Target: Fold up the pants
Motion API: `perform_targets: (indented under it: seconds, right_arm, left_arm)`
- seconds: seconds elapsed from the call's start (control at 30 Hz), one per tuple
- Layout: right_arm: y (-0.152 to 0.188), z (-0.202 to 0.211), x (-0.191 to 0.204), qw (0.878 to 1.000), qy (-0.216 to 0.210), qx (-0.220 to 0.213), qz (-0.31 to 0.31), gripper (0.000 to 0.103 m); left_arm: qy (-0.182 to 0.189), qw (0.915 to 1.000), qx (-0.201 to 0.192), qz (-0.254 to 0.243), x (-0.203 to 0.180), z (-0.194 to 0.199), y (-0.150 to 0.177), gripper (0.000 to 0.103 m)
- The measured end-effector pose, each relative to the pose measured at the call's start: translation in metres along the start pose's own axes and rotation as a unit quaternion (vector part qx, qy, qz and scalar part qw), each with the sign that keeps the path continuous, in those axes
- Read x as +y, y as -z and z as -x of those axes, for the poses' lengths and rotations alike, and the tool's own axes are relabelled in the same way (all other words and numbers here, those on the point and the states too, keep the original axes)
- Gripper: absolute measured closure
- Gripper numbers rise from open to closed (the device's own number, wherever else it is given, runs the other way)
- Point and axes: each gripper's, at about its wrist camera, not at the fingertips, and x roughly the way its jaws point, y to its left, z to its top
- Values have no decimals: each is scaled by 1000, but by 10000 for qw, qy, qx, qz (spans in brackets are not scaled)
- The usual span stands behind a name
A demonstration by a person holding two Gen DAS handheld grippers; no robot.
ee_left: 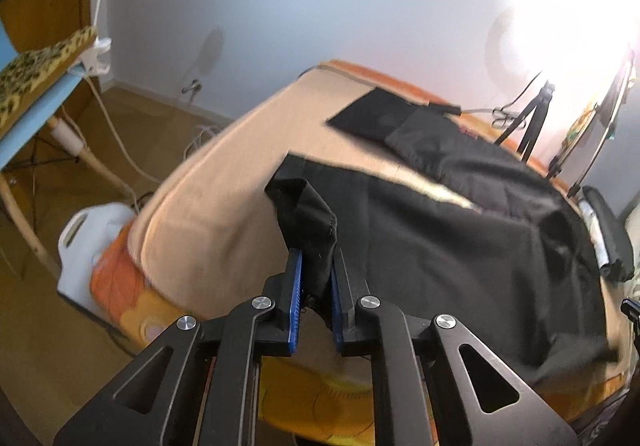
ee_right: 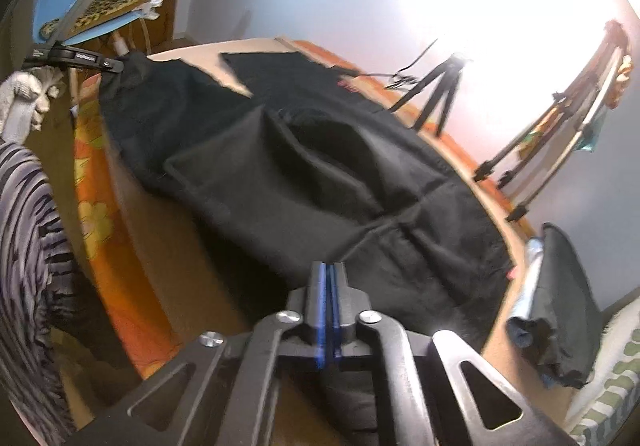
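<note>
Black pants lie spread across a beige cloth-covered surface. My left gripper is shut on a bunched hem of one pant leg and holds it lifted above the surface's near edge. In the right wrist view the pants fill the middle, with the waist end towards me. My right gripper has its jaws pressed together at the pants' near edge; whether cloth sits between them is hidden. The left gripper shows at the far left, holding the leg end.
An orange flowered sheet hangs below the beige cloth. A blue chair with a leopard-print cushion and a white jug stand at the left. Black tripods and a bright lamp stand beyond the far edge. A dark bundle lies at right.
</note>
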Motion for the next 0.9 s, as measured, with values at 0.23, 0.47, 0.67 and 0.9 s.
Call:
perform_targets:
  seconds: [0.23,0.47,0.67,0.9]
  right_arm:
    - [-2,2,-19,9965,-773,120,-298,102]
    - [18,1,42,9800,-1975,247,-8,53]
    - [14,-20,98,9828,-1762,256,482,44]
    - [7,-22,83,9872,-1501,334,412,92]
  left_arm:
    - [145,9998,-130,-87,-12,-5,-24,93]
    - [277,9993,-238,-13,-19,-11,-47,93]
    - [335,9991,-255,-63,-30,-18,-63,93]
    - [351,9988,-327,-97,-30,-10,-62,93]
